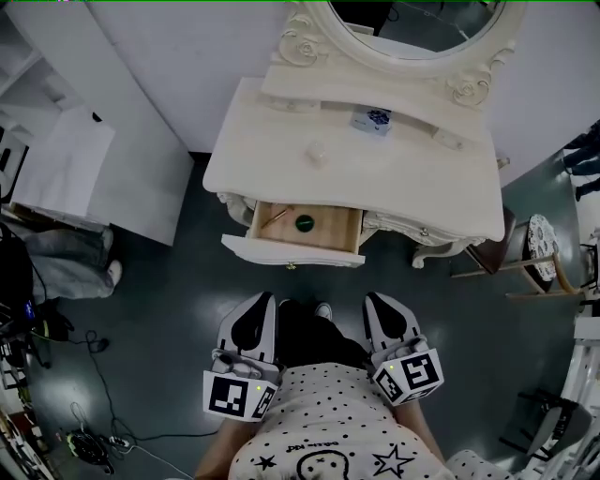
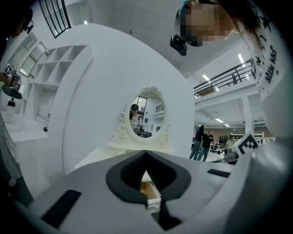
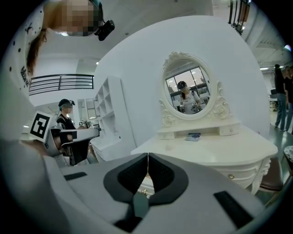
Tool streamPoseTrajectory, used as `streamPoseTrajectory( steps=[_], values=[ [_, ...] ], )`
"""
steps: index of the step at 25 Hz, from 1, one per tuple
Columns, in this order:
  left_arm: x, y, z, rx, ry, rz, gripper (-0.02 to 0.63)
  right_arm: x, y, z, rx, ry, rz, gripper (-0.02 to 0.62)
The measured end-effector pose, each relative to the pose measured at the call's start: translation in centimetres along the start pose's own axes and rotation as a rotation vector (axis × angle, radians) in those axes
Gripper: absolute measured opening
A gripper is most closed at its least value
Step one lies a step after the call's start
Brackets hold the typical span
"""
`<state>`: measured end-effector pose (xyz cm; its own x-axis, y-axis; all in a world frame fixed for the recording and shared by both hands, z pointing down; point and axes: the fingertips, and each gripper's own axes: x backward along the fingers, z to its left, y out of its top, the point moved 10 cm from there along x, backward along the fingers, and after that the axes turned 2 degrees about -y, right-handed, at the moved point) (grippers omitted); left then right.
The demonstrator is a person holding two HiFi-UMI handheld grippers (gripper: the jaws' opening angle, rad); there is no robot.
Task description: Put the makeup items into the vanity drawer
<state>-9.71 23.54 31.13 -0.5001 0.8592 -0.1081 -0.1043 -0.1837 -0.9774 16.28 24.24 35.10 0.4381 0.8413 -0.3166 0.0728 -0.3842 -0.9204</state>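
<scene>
Cream-white tabletop point(image 1: 412, 178) carries a small blue-patterned box point(image 1: 372, 120) by the mirror point(image 1: 422, 23) and a pale round piece point(image 1: 317, 152) nearer the middle. Below its near edge the wooden vanity drawer point(image 1: 337, 230) stands pulled out, holding a dark round item point(image 1: 305, 223) and a thin stick point(image 1: 275, 220). Left tool point(image 1: 258, 314) and right tool point(image 1: 384, 314) hang well apart from the drawer, jaws pressed together on nothing.
</scene>
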Motion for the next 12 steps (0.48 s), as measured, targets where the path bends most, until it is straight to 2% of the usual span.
streamPoseTrajectory(
  steps=[7, 12],
  values=[
    [-2.9, 0.6, 3.2, 0.018, -0.017, -0.004, -0.002, -3.0, 1.1, 0.0, -0.003, -0.031, 0.011, 0.010],
    [-6.0, 2.7, 7.0, 0.011, -0.048, -0.020, -0.002, -6.4, 3.6, 0.6, -0.003, -0.067, -0.011, 0.011]
  ],
)
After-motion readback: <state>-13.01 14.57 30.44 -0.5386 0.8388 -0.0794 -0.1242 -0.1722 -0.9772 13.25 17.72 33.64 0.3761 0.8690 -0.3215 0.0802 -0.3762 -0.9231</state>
